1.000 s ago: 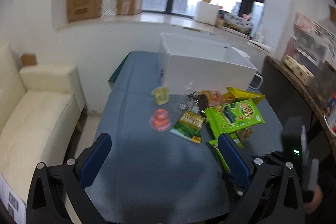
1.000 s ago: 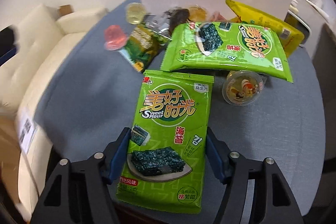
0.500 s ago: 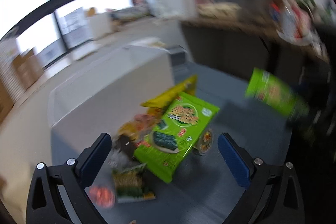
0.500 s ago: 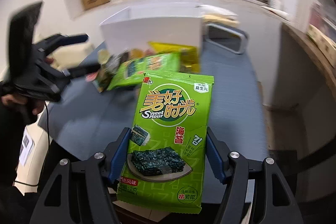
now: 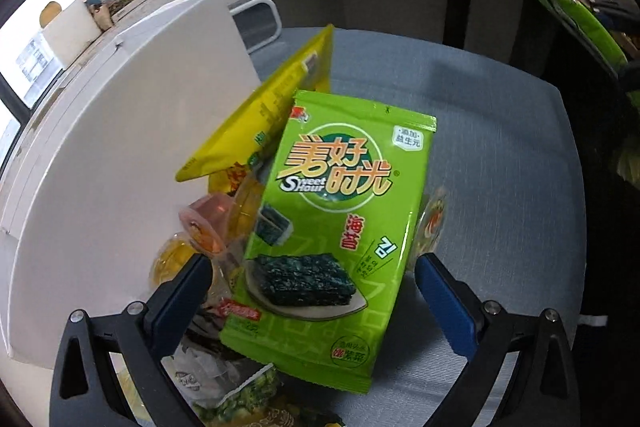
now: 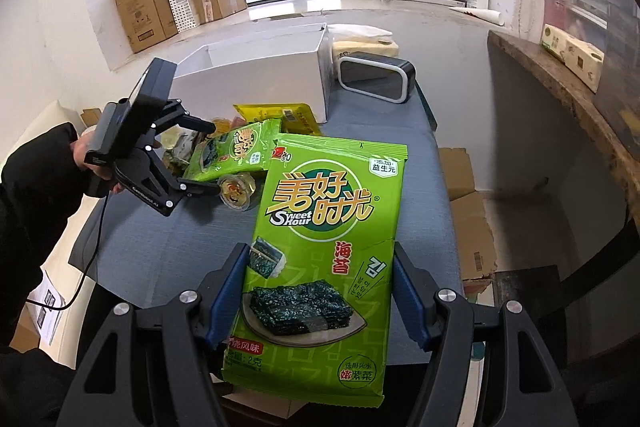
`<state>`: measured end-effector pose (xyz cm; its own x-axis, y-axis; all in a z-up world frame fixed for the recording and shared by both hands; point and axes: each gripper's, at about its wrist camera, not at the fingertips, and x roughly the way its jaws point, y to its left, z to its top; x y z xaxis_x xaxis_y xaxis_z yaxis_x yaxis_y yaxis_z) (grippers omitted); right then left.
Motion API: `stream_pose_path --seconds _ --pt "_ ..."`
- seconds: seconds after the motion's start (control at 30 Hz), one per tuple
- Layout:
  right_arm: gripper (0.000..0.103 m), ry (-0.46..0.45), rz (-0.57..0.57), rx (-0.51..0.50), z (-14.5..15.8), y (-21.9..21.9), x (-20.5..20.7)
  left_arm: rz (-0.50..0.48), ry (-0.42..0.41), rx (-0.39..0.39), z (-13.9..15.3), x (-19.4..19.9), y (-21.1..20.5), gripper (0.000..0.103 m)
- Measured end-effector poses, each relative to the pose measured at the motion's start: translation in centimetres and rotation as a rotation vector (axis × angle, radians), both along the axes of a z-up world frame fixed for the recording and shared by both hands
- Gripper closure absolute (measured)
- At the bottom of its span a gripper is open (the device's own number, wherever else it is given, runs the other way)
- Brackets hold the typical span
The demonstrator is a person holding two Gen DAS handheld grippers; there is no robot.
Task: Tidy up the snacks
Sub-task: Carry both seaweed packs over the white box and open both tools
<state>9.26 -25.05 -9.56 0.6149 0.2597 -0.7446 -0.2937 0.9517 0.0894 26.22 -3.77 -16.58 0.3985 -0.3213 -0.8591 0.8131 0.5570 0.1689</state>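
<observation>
Between the right gripper's (image 6: pixel 320 291) blue fingers (image 6: pixel 230 287) sits a green seaweed snack bag (image 6: pixel 320 259). The jaws pinch its two long edges and hold it up above the grey-blue table (image 6: pixel 424 163). The bag is flat, thin and shiny, with a crimped top edge.

Ahead of the left gripper (image 5: pixel 312 287), a second green seaweed bag (image 5: pixel 340 227) lies on the snack pile. The jaws are spread wide, one on each side of its lower end, and I can't see them touching it.

This bag leans on a yellow bag (image 5: pixel 272 119) and some small clear jelly cups (image 5: pixel 208 223). The pile sits just beside the white box (image 5: pixel 120 155), which has smooth, stiff walls.

Both bags are slippery. If the right jaws loosen, the lifted bag could slide out and drop. If the left jaws close now, they could bump the round cups and make them roll, or crumple the puffy bag.
</observation>
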Motion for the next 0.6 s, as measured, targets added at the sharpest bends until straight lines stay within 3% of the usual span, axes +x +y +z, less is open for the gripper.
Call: stream_pose_path --seconds 0.07,0.13,0.4,0.6 --pt "0.031 0.002 0.001 0.001 0.0 0.3 0.3 0.013 -0.006 -0.003 0.1 0.0 -0.1 0.008" --pt "0.031 0.003 0.004 0.000 -0.2 0.9 0.7 0.032 -0.014 -0.035 0.6 -0.4 0.0 0.027" --pt "0.031 0.000 0.044 0.004 -0.4 2.3 1.1 0.146 -0.089 -0.099 3.0 -2.7 1.2 0.027" --pt "0.031 -0.022 0.057 0.023 0.1 3.2 2.6 0.497 -0.183 -0.285 7.8 -4.4 4.6 0.027"
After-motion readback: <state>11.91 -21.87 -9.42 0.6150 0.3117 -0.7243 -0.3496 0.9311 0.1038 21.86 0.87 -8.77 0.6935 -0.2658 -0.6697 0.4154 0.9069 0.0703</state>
